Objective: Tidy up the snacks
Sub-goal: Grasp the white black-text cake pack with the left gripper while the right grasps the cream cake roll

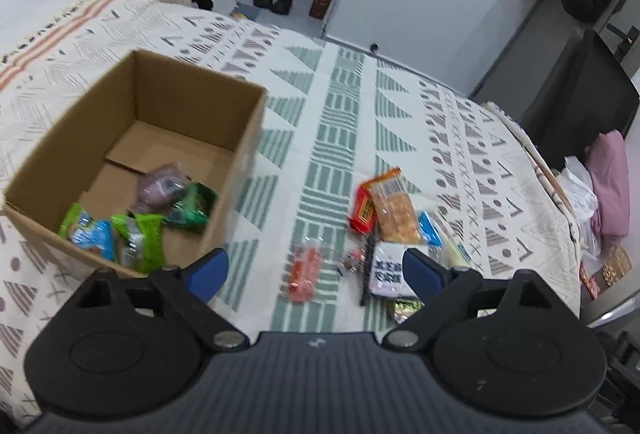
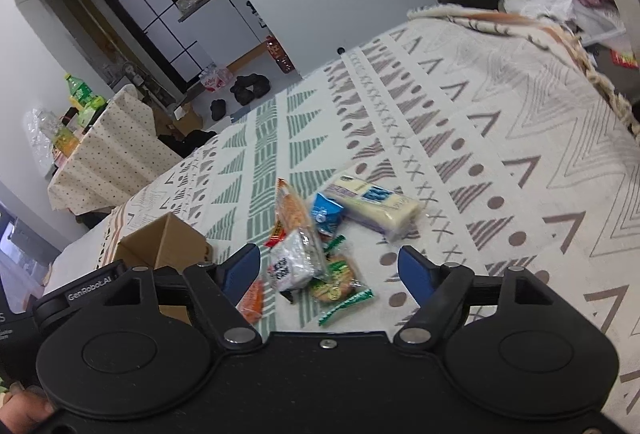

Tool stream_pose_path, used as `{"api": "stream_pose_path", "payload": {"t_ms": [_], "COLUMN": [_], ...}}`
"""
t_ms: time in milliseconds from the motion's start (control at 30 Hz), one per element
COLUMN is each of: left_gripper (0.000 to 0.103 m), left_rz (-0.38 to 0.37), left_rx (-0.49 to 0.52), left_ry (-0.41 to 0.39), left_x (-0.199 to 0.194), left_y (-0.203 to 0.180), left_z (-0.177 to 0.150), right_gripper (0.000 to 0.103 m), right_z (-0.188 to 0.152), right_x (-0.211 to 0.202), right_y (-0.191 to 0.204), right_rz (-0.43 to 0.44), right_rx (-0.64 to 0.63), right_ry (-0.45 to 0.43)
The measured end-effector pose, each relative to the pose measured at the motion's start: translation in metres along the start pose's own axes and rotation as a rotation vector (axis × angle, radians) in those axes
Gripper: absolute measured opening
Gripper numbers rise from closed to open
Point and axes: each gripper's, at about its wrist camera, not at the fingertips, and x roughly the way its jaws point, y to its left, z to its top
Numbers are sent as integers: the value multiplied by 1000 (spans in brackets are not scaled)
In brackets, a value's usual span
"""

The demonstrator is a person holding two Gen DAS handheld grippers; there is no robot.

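Snack packets (image 2: 304, 258) lie loose just ahead of the spread, empty right gripper (image 2: 329, 266) — light, crinkly, slippery film, best pinched across a sealed edge — left gripper (image 1: 316, 270) likewise spread, cardboard box (image 1: 168, 102) to its left.

White letters reading "GenRobot.AI" stand on the black housing of the right gripper (image 2: 330, 268), on its upper left edge in the right wrist view. The white snack packet (image 2: 294, 264) on the bed carries bold dark characters, and the orange cracker packet (image 1: 394, 204) shows a barcode, but neither can be read. The other wrappers' print is too blurred to make out.
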Motion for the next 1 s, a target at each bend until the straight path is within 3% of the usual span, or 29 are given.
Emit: {"api": "stream_pose_path", "payload": {"t_ms": [500,1000], "left_gripper": [93,93], "left_rz": [-17,-16], "left_rx": [168,148], "left_ry": [133,220], "left_x": [53,117], "left_y": [-60,-82], "left_z": [12,-4], "right_gripper": [75,75], "right_z": [6,20], "right_x": [41,98], "right_y": [-38,-61], "right_rz": [16,-38], "right_rx": [55,40], "right_ry": [14,80]}}
